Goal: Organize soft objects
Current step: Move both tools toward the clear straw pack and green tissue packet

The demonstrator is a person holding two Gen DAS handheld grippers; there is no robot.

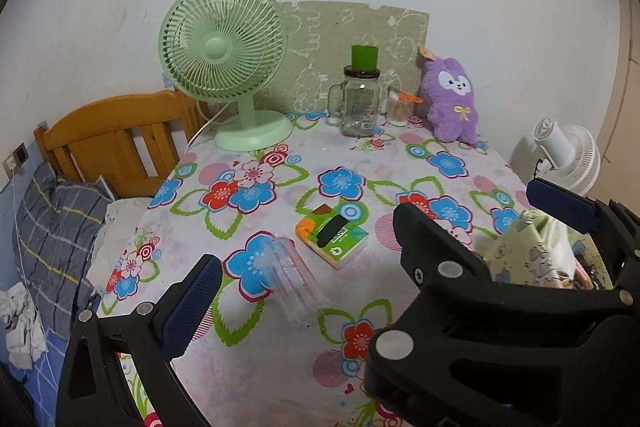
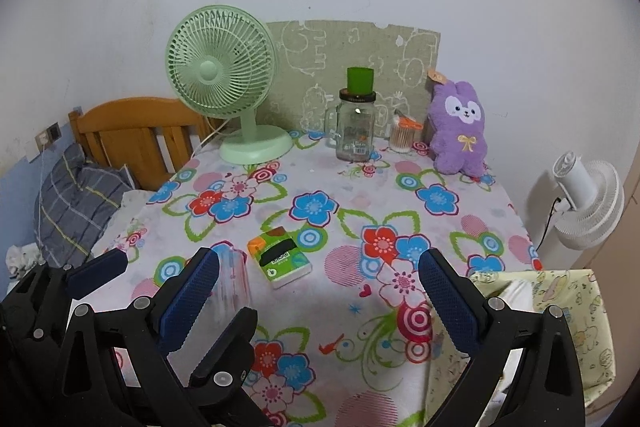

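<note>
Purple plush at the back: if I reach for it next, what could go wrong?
1. The purple plush stands beside the cotton swab jar and glass mug; open jaws could knock them over.
2. The tissue pack and clear plastic item lie in the reach path and may get swept aside.

Fuzzy plush rabbit (image 2: 459, 128), glossy glass jar (image 2: 354, 131)

Both wrist cameras look forward from the near edge of the flower-patterned counter (image 1: 280, 347) (image 2: 344, 307) toward the mint-green plastic desk fan (image 1: 224, 59) (image 2: 220, 71) at the far wall. The left view sits left of the right view; both share the fan.
</note>
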